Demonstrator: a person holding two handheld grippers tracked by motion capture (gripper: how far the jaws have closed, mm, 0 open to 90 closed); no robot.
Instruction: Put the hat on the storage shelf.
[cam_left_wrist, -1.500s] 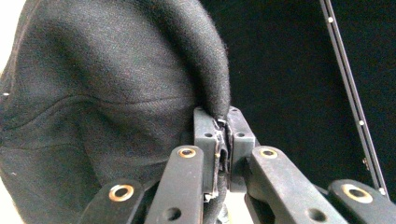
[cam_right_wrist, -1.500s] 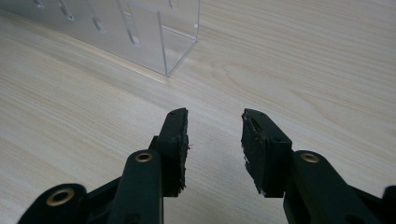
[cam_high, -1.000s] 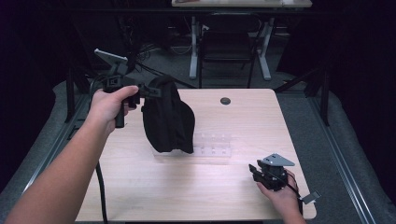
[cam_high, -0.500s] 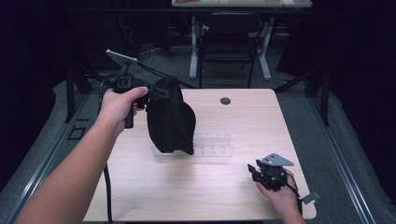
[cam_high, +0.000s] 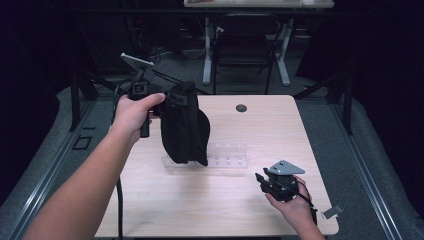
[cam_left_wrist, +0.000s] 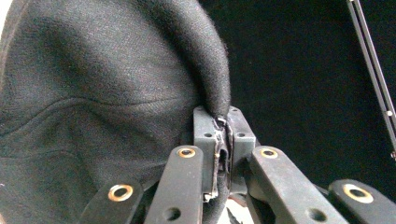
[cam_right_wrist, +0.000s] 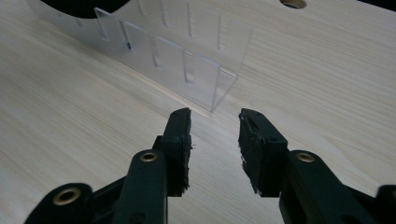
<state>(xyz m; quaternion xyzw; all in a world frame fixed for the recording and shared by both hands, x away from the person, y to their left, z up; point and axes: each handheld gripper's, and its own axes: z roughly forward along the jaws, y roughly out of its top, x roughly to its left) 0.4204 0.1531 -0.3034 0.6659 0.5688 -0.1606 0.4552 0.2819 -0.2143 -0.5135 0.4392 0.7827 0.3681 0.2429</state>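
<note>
A black cap (cam_high: 184, 125) hangs over the left part of the table, and my left gripper (cam_high: 167, 97) is shut on its edge. Up close, the cap's dark fabric (cam_left_wrist: 102, 93) is pinched between the jaws of the left gripper (cam_left_wrist: 223, 122). A clear acrylic rack (cam_high: 227, 155) with upright dividers stands on the wooden table (cam_high: 260, 130), partly behind the cap. My right gripper (cam_high: 262, 181) sits low at the front right. The right gripper (cam_right_wrist: 214, 116) points at the near end of the rack (cam_right_wrist: 187, 60). Its jaws have just been closing, with nothing between them.
A round grommet hole (cam_high: 241, 108) sits near the table's far edge. Chair and desk legs (cam_high: 240, 50) stand on the floor beyond the table. A cable (cam_high: 119, 205) trails from the left gripper along the table's left side.
My left hand has lifted the cap slightly and shifted it right. The right gripper has edged a little forward and up.
</note>
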